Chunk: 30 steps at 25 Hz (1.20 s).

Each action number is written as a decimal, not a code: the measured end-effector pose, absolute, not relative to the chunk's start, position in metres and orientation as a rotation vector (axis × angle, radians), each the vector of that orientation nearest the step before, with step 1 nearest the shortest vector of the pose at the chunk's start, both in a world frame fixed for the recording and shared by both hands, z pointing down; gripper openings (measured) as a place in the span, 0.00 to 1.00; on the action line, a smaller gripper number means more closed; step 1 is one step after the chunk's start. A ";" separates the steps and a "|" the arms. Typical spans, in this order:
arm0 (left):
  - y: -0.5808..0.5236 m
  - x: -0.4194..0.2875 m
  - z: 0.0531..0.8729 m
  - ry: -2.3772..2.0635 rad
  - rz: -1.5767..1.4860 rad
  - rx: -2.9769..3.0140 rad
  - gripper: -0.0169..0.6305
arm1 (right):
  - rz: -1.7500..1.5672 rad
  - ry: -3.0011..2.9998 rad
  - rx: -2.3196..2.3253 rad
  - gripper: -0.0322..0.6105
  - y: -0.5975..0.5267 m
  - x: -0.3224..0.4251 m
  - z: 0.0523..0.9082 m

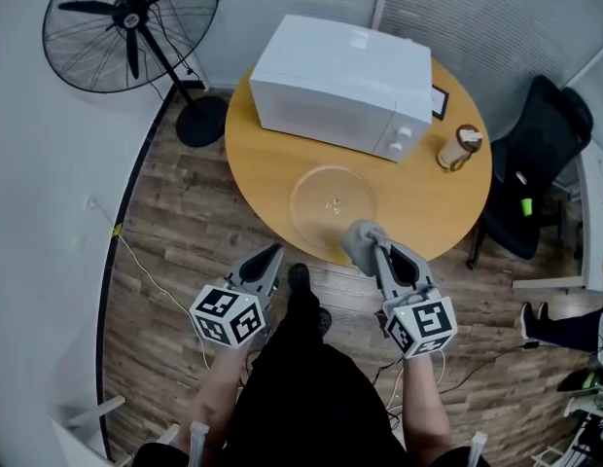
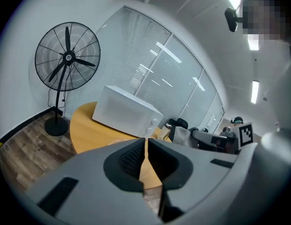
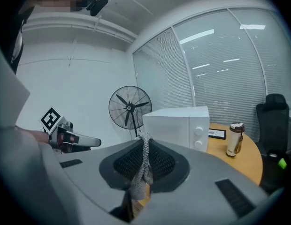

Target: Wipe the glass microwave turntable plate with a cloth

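The clear glass turntable plate (image 1: 332,203) lies flat on the round wooden table (image 1: 272,163), near its front edge and in front of the white microwave (image 1: 342,86). My right gripper (image 1: 372,244) is shut on a grey cloth (image 1: 361,243), which hangs bunched just off the plate's near rim. In the right gripper view the cloth (image 3: 144,165) is pinched between the jaws and droops from them. My left gripper (image 1: 275,255) is shut with nothing in it, held off the table's front edge, left of the plate. Its jaws (image 2: 145,154) meet with only a thin seam between them.
A brown lidded cup (image 1: 459,147) and a small framed card (image 1: 439,102) stand on the table right of the microwave. A black pedestal fan (image 1: 134,29) stands on the wooden floor at the left. A black office chair (image 1: 538,154) is at the right. Cables run across the floor.
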<state>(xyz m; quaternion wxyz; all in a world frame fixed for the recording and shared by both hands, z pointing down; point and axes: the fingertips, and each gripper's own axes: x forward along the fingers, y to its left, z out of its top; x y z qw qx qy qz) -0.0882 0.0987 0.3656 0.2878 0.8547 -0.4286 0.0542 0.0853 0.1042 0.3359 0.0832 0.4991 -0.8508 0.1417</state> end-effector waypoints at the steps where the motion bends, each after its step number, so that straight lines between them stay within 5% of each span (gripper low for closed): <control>1: 0.092 -0.088 0.370 -1.136 0.140 2.267 0.03 | 0.428 -2.531 1.483 0.11 0.096 0.085 0.338; 30: 0.011 -0.094 0.559 -0.932 0.090 1.694 0.16 | 0.535 -2.357 1.376 0.11 -0.026 0.072 0.432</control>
